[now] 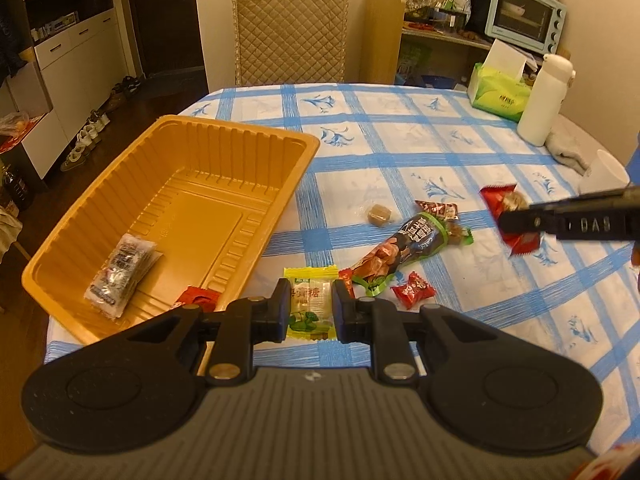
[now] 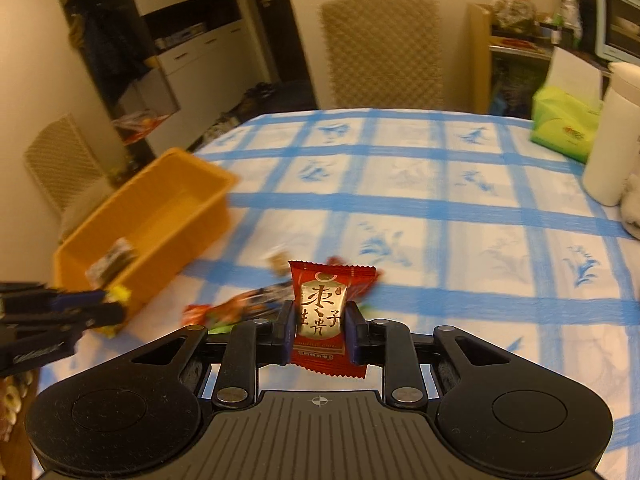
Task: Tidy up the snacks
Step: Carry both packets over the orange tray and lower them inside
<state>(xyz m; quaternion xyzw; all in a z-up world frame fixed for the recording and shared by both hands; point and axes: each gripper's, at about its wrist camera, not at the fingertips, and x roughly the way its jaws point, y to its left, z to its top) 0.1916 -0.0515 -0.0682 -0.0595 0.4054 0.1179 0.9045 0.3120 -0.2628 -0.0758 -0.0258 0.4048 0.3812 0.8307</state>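
The right tongs (image 2: 318, 326) are clamped across the middle of a red wrapped candy (image 2: 322, 316), held above the counter (image 2: 440, 208). The left tongs (image 1: 311, 308) sit either side of a yellow-green candy (image 1: 310, 294) near the counter's front edge, just beside the orange tray (image 1: 256, 136); the pads look to be touching its sides, but I cannot tell whether they truly grip it.

These sweets are probably very light, with crinkly, slippery film around a firmer core, so the thick middle is the sound place to pinch (the frilled ends would likely slide out).

The tray already holds a silver-wrapped packet (image 1: 120, 276) and a small red sweet (image 1: 198, 296). A long dark-and-green snack pack (image 1: 404, 250), a small red candy (image 1: 412, 290) and a brown cube sweet (image 1: 378, 214) lie loose on the cloth. The white bottle (image 1: 546, 100) and tissue pack (image 1: 498, 92) stand well apart. Nothing blocks the way into the tray but its raised rim.
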